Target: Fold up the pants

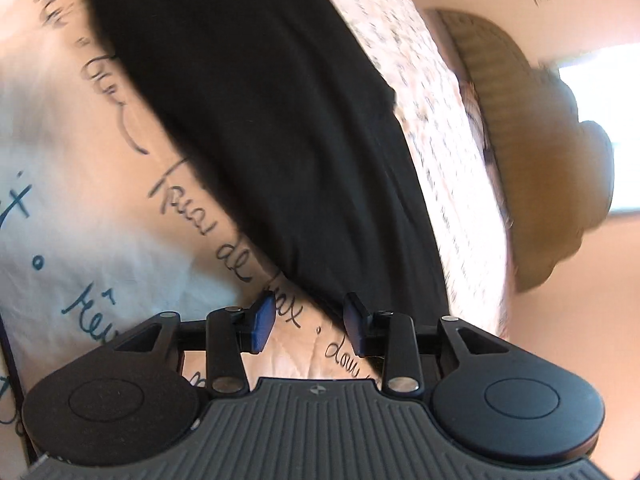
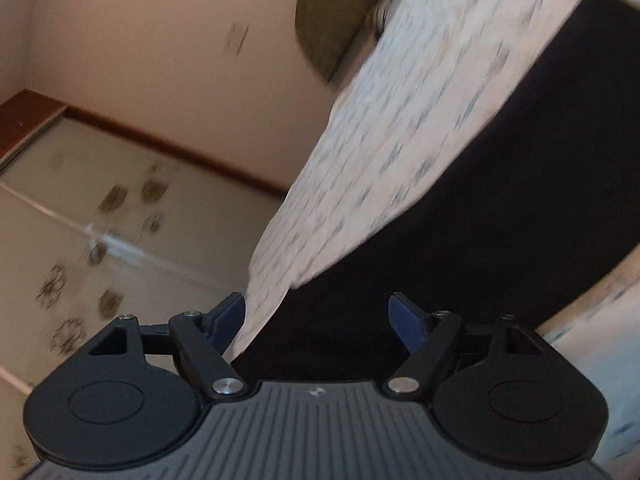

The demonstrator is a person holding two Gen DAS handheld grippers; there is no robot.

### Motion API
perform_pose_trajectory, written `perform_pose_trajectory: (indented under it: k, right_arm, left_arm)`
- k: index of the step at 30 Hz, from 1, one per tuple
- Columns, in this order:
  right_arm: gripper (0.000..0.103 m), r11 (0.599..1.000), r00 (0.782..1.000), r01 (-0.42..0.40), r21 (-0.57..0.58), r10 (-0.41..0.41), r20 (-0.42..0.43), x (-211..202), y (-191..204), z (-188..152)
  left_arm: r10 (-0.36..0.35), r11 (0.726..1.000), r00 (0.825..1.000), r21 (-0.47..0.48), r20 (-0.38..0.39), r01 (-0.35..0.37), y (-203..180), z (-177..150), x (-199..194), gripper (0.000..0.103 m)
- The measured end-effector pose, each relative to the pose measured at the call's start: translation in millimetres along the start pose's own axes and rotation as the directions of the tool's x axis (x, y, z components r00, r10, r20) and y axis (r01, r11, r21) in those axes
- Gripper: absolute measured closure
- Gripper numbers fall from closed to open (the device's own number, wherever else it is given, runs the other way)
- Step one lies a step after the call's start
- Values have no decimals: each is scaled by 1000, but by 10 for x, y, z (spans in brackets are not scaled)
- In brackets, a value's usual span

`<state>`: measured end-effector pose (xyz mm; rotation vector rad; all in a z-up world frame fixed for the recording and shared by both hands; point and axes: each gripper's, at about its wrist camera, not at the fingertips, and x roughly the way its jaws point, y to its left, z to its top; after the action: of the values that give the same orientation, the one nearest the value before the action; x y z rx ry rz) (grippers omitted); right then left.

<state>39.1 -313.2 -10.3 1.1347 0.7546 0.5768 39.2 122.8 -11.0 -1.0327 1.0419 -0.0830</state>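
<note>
One pair of black pants point(image 1: 256, 120) lies flat on the bed cover point(image 1: 80, 208), a pale sheet w/ handwritten script printed on it. In the left wrist view the pants form one long dark band. Long axis runs diagonally, from upper left of the frame down to lower right, ending just above the gripper. Whether that near end is waistband or hems, can't tell; fabric is too dark for seams.

Left gripper point(image 1: 310, 324): jaws parted, nothing between them. Only the bed cover's script shows in the gap. The pants' lower edge sits just beyond the fingertips point(image 1: 262, 320), near but not touching as far as visible.

Right gripper point(image 2: 316, 320): jaws spread wide, let go, nothing pinched. In the right wrist view the pants point(image 2: 500, 208) show again as one dark band, slanting from upper right down to the gripper, its near end lying in the gap between the fingers. The pads don't press on it. The pic is motion-blurred, so finer contact can't be judged.

Relative to the pants: the bed cover point(image 2: 400, 128) flanks them on both long sides. Beyond the far side of the cover sits one olive-brown ribbed cushion point(image 1: 520, 128), well apart from the pants. In the right wrist view, the same cushion point(image 2: 332, 12) is at the top edge, w/ a pinkish wall point(image 2: 160, 60) and tiled floor point(image 2: 100, 220) farther off.

Count: 1 pants, 2 grippers, 1 cushion.
</note>
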Motion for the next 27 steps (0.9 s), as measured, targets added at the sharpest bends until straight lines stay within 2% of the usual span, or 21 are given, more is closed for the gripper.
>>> perform_pose_trajectory:
  k: [2,3,6,8,9,10,11,12,14,16,17,18,19,20,23,25,26,27]
  right_arm:
    - [23,1000,992,-16,25,19,-124,358,15,-197]
    - [23,1000,988,-2,19,5,-157,474,15,-278]
    - [24,998,981,40,50,-30,-191,667,-60,-397]
    - [25,998,986,46,51,-37,-164,665,-82,-426]
    - [25,996,988,50,74,-39,-147,653,-114,-435]
    - [25,992,991,52,117,-37,-128,629,-156,-454]
    - [25,986,995,43,159,-27,-100,629,-184,-457]
    - [25,981,997,27,192,-14,-71,645,-209,-458]
    - [25,968,1000,-2,250,8,-22,702,-264,-432]
    - [28,966,1000,-5,259,1,14,770,-288,-476]
    - [43,972,1000,26,234,-25,-5,820,-255,-490]
    - [69,977,999,48,209,-41,-36,874,-228,-499]
    - [79,979,997,55,198,-45,-59,909,-214,-509]
    - [84,979,997,62,195,-51,-61,915,-201,-536]
    - [90,989,999,48,137,-46,-22,779,-103,-550]
    - [90,977,997,79,197,-75,-25,716,-266,-553]
    - [94,968,994,111,226,-105,-37,727,-385,-558]
    - [100,963,994,109,245,-104,-34,725,-458,-558]
  left_arm:
    - [-7,998,1000,-58,22,8,112,75,-43,62]
    - [-17,995,999,-99,52,22,161,114,-92,62]
    - [-32,992,995,-115,97,43,219,167,-175,60]
    - [-26,995,995,-93,96,35,248,239,-125,60]
    - [-13,995,995,-97,96,22,283,227,-111,71]
    - [-4,994,995,-105,100,14,281,251,-115,77]
    - [4,995,994,-98,105,6,245,230,-105,89]
    - [2,997,994,-81,112,7,245,208,-131,92]
    - [0,999,992,-54,127,7,224,164,-169,93]
    - [-2,999,992,-41,125,7,192,196,-159,93]
    - [-2,999,992,-34,125,6,211,211,-174,93]
    - [-4,1000,992,-31,125,7,204,208,-193,93]
    - [-8,1000,992,-24,129,12,181,208,-218,93]
    - [-15,1000,990,-14,141,18,154,196,-259,93]
    - [-9,1000,991,16,136,6,119,200,-290,93]
    - [32,999,994,-7,100,-31,224,217,-195,93]
    - [29,1000,995,-15,92,-27,262,220,-156,92]
    - [20,1000,995,-7,95,-20,260,218,-146,91]
